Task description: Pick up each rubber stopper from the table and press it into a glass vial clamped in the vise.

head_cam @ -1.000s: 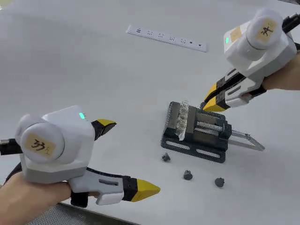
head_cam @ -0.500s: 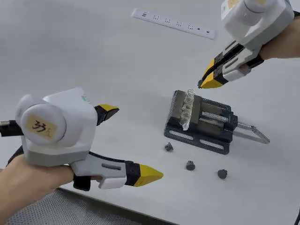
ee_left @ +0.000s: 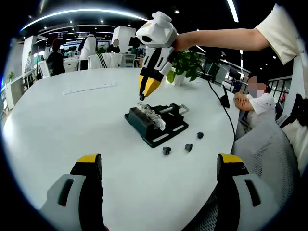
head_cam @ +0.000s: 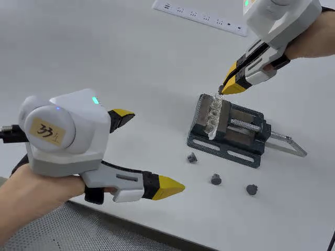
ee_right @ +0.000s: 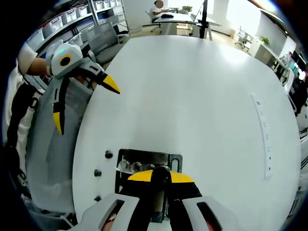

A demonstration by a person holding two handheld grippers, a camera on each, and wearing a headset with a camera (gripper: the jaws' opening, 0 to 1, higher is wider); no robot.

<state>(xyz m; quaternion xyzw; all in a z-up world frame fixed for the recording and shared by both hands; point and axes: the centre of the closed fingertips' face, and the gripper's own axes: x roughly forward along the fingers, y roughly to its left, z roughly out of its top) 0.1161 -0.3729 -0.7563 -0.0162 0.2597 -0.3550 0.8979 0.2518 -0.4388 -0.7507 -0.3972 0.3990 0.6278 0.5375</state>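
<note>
In the head view, we are holding two claws over one white table [head_cam: 104, 52]. The left claw [head_cam: 147, 151] is hanging near us with its two jaws spread wide and nothing between them. The right claw [head_cam: 226, 90] is pinching narrow on one small dark stopper [head_cam: 221, 90], just above the far end of the row of vials [head_cam: 213, 112]. We cannot tell if the stopper is touching the glass. One black vise [head_cam: 246, 140] is clamping the vials, and we are counting at least three. Three more stoppers [head_cam: 215, 179] are lying apart on the table, just in front of the vise. One power strip [head_cam: 201, 16] is lying at the far edge.

In the left gripper view, the left claw [ee_left: 159, 163] is showing two wide-open jaws. Ahead, the right claw [ee_left: 143, 94] is pointing down at the vials [ee_left: 147, 113] in the vise [ee_left: 159, 127]. Three stoppers [ee_left: 188, 147] are sitting beside the vise.

In the right gripper view, the right claw [ee_right: 161, 177] is squeezing the stopper [ee_right: 161, 172] just over the vials [ee_right: 136, 166] and the vise [ee_right: 149, 156]. Three stoppers [ee_right: 97, 172] are lying to the left. The left claw [ee_right: 86, 107] is staying open, well apart.
</note>
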